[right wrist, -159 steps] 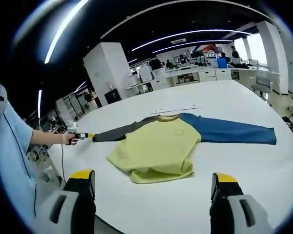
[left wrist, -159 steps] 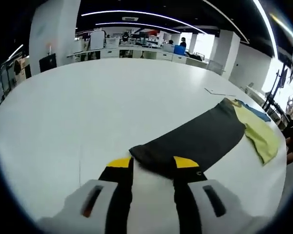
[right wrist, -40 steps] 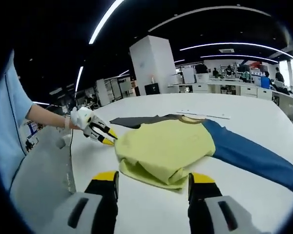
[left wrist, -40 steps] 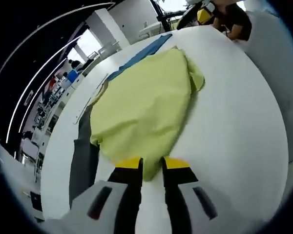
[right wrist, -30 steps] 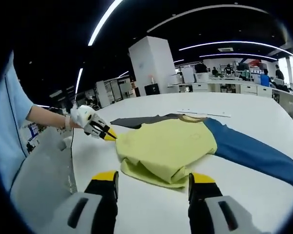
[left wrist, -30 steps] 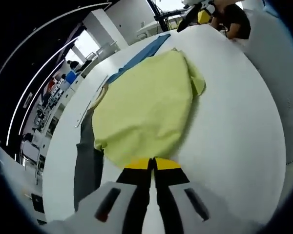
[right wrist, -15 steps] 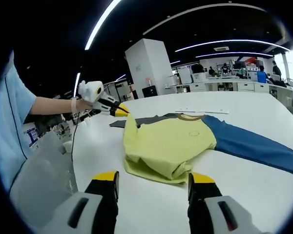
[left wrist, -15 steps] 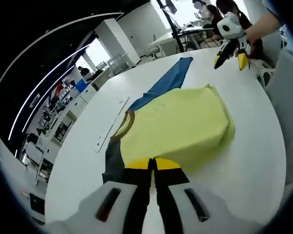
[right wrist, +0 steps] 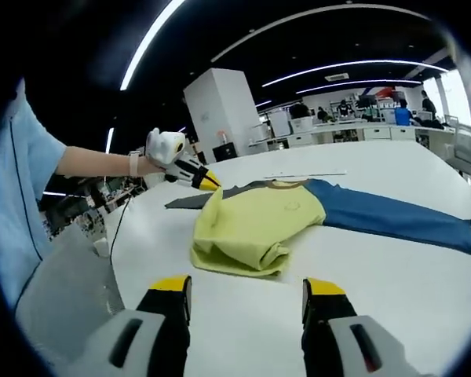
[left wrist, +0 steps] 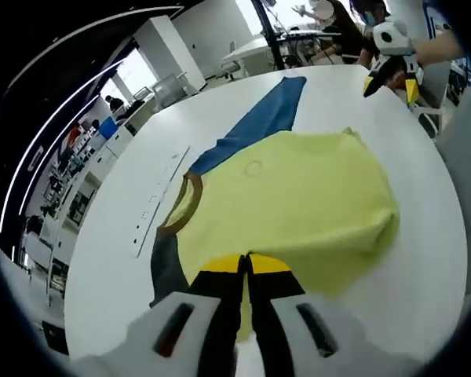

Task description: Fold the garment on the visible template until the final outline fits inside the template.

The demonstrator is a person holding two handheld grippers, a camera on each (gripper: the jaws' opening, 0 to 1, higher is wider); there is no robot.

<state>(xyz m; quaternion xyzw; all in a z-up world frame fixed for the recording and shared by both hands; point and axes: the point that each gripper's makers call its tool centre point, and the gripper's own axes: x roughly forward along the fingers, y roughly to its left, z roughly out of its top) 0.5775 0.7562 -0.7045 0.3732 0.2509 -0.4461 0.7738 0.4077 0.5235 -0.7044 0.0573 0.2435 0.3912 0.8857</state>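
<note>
The left gripper (left wrist: pixel 245 265) is clamped on the edge of the yellow-bodied shirt with one blue and one grey sleeve (right wrist: pixel 255 220), lifting that edge above the round white table (right wrist: pixel 392 267). The right gripper (right wrist: pixel 247 287) hangs with jaws spread over bare tabletop near the table's rim, apart from the shirt. Office desks and a white pillar (right wrist: pixel 212 110) stand behind.

Left gripper (left wrist: pixel 244 265) has clamped the yellow shirt's (right wrist: pixel 251 224) edge and lifted it over the body (grey sleeve (right wrist: pixel 190 201) released earlier).
</note>
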